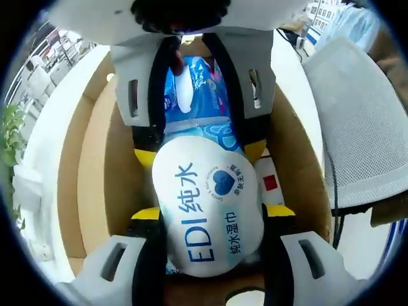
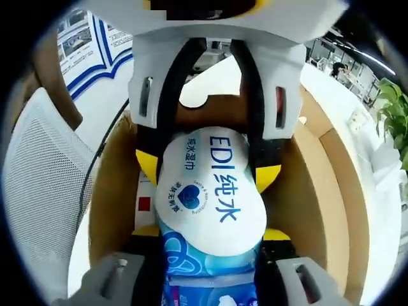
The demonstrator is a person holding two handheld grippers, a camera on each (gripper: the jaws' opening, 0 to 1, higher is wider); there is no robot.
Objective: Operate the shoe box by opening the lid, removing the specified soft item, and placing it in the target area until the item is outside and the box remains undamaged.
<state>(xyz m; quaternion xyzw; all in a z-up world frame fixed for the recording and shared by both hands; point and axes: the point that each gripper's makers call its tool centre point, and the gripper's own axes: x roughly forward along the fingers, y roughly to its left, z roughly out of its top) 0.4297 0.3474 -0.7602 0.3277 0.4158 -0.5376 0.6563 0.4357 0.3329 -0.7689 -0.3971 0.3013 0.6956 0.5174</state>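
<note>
A wet-wipes pack, blue with a white oval lid printed "EDI" (image 1: 207,210) (image 2: 210,197), sits lengthwise in the open cardboard shoe box (image 1: 95,159) (image 2: 331,191). My left gripper (image 1: 213,212) rises from the bottom of the left gripper view, its yellow-tipped jaws pressed on both sides of the white lid. My right gripper (image 1: 199,153) reaches in from the top and clamps the pack from the opposite end. In the right gripper view my right gripper (image 2: 209,232) holds the pack where lid meets blue wrap, and the left gripper (image 2: 207,169) faces it from above.
A white card with a red square (image 1: 271,183) (image 2: 145,204) lies in the box beside the pack. The box stands on a white table (image 1: 51,127). A white mesh chair back (image 1: 363,127) (image 2: 38,191) is close to one long side; a plant (image 2: 392,108) stands off the other.
</note>
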